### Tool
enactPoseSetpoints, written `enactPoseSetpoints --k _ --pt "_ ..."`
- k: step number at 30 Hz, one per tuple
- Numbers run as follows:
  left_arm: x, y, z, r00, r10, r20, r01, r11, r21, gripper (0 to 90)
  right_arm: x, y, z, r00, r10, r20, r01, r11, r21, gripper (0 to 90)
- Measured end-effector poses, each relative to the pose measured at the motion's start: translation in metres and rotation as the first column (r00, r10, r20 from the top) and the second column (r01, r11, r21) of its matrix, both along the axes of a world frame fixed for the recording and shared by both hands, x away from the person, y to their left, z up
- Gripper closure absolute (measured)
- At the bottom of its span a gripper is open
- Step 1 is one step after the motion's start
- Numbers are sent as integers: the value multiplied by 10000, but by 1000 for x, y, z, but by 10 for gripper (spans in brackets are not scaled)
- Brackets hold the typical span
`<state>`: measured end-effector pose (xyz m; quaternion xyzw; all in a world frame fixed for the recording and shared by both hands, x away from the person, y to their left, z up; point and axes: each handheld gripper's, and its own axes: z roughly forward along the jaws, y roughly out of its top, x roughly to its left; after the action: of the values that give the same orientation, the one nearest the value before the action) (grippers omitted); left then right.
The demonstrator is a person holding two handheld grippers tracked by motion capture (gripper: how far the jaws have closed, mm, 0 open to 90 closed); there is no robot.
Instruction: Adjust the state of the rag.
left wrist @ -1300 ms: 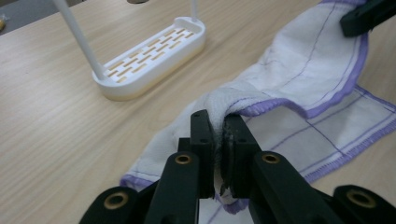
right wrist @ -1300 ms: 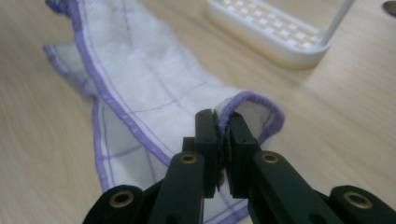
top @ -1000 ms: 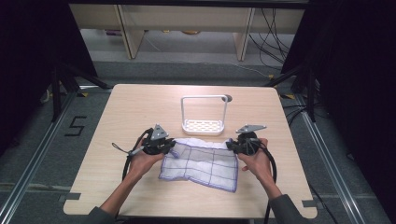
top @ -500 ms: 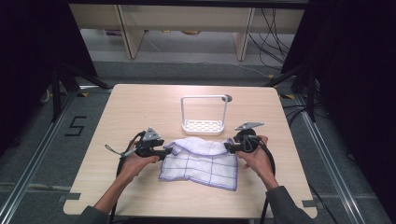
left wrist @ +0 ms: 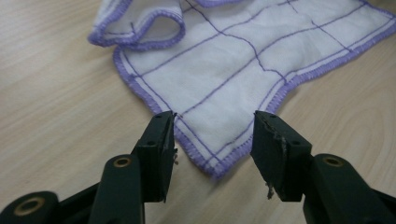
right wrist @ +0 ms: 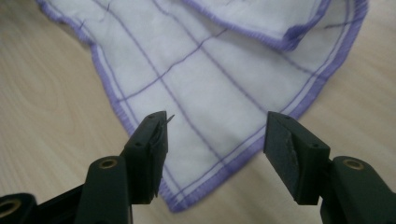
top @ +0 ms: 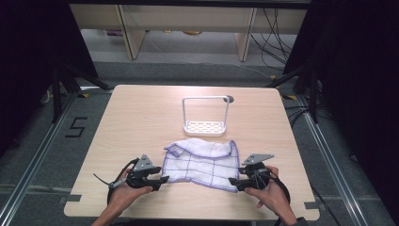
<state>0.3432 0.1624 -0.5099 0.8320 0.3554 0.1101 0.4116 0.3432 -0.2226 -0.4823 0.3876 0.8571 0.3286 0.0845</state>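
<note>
So the cloth (top: pixel 202 164) lies near the table's (top: pixel 141 117) front edge, far edge folded over itself, near corners still flat. My left gripper (left wrist: pixel 212 135) and right gripper (right wrist: pixel 215 140) sit low at those corners; the jaws have just been opening, each straddling a corner, not pinching yet.

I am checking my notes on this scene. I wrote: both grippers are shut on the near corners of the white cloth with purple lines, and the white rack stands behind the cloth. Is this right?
Not quite. Neither the left gripper nor the right gripper is shut: each gripper view shows its jaws standing open, with a near corner of the cloth lying between them, unpinched. The jaws have just been opening. The rest holds: in the high view the white rack stands behind the cloth.
</note>
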Motion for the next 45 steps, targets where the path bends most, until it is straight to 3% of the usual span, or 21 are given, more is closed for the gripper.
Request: enactPoseSetpoints --k 6,7,8,10,14,16,17,18,21,23,26,29,30,32,35,37,39,40,42,43,45 --pt "2 -6 -3 10000 70 -10 -70 10000 -21 528 -11 6 -4 9994 -105 -344 99 9998 -193 420" --pt "3 -6 -3 10000 -89 25 89 9998 202 541 -11 7 -8 9995 14 -323 -30 9987 -506 427" --pt "3 -8 -5 10000 -49 -10 50 10000 79 541 -11 7 -8 9995 14 -323 -30 9987 -506 427" --pt "4 -9 -7 9998 -177 -18 178 9990 405 573 -11 8 -10 9991 43 -421 -67 9984 -569 448" --pt "5 -9 -7 9994 -254 239 239 9978 614 671 -9 8 -15 10000 83 -23 -85 9963 -854 578" --pt "6 -10 -8 9987 -266 432 236 9974 685 753 -9 7 -15 9992 283 287 -254 9951 -951 709" --pt "6 -10 -8 9985 -299 453 267 9971 707 793 -11 7 -13 9993 366 74 -356 9942 -1017 760" --pt "4 -12 -8 9976 -429 548 382 9958 833 844 -12 7 -12 9966 711 417 -653 9898 -1269 835" --pt "-2 -12 -4 9969 -584 531 541 9954 793 861 -14 6 -7 9954 796 536 -721 9889 -1296 858" --pt "-15 -10 3 9935 -961 606 916 9931 736 862 -17 0 -1 9895 998 1046 -885 9902 -1082 865" --pt "-27 -9 7 9912 -1222 517 1190 9910 614 862 -28 -4 5 9927 916 787 -848 9928 -851 865" --pt "-48 -12 7 9869 -1535 500 1521 9879 298 860 -44 -9 4 9908 1119 764 -1067 9919 -693 865" --pt "-52 -11 7 9828 -1786 460 1756 9824 635 859 -48 -10 3 9911 1131 697 -1090 9922 -601 865" --pt "-57 -10 5 9816 -1885 307 1857 9796 772 856 -54 -12 1 9914 1214 495 -1178 9906 -700 865" --pt "-63 -11 0 9845 -1748 121 1737 9827 648 852 -56 -11 -3 9915 1275 272 -1248 9885 -851 862" --pt "-64 -11 0 9813 -1919 156 1901 9785 798 843 -57 -9 -6 9906 1305 399 -1264 9877 -916 860" --pt "-66 -10 2 9831 -1832 43 1828 9819 491 788 -59 -9 -5 9896 1425 208 -1397 9851 -1007 852" --pt "-66 -9 2 9857 -1683 55 1680 9850 394 788 -59 -8 -7 9915 1251 359 -1208 9872 -1041 839" --pt "-66 -8 3 9942 -1077 -65 1076 9940 -206 640 -58 -9 -7 9936 1105 254 -1079 9905 -851 732" --pt "-62 -4 7 9950 -987 141 987 9951 2 587 -56 -10 -5 9944 1001 343 -972 9923 -772 689" --pt "-55 -1 13 9995 -138 295 160 9971 -738 494 -51 -13 2 9947 713 743 -682 9967 -442 589"
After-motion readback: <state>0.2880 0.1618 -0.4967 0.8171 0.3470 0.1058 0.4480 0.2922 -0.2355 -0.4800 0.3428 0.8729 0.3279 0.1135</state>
